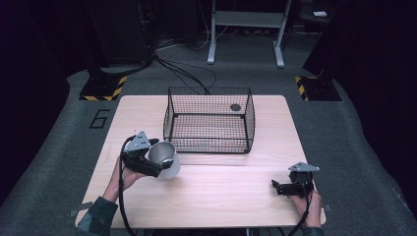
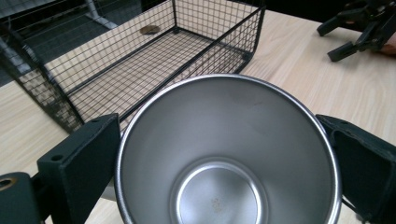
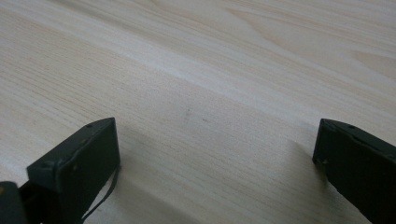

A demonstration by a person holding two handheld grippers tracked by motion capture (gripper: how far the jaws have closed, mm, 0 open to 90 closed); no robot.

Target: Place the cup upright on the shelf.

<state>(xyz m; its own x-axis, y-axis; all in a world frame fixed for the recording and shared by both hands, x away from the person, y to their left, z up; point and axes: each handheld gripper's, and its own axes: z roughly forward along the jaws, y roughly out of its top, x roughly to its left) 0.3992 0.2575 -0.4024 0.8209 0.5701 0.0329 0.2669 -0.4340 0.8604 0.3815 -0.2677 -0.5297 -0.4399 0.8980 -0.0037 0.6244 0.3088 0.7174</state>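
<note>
Dim lab or test space, grey carpet (image 1: 344, 128), hazard-striped stand bases (image 1: 104, 87), floor cables (image 1: 187, 73), metal frame legs (image 1: 212, 34)

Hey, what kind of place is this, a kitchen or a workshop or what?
Most likely a lab or recording studio, not a kitchen. A lone wooden table stands on grey carpet in a dark room, hazard-striped stand bases flank it, cables run across the floor, and a number six is marked beside the table.

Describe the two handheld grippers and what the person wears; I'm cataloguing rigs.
Both the left gripper and the right gripper are black, each topped by a grey three-cornered plate, with flat rectangular black jaws and a trailing black cable. A dark sleeve covers the left forearm.
</note>
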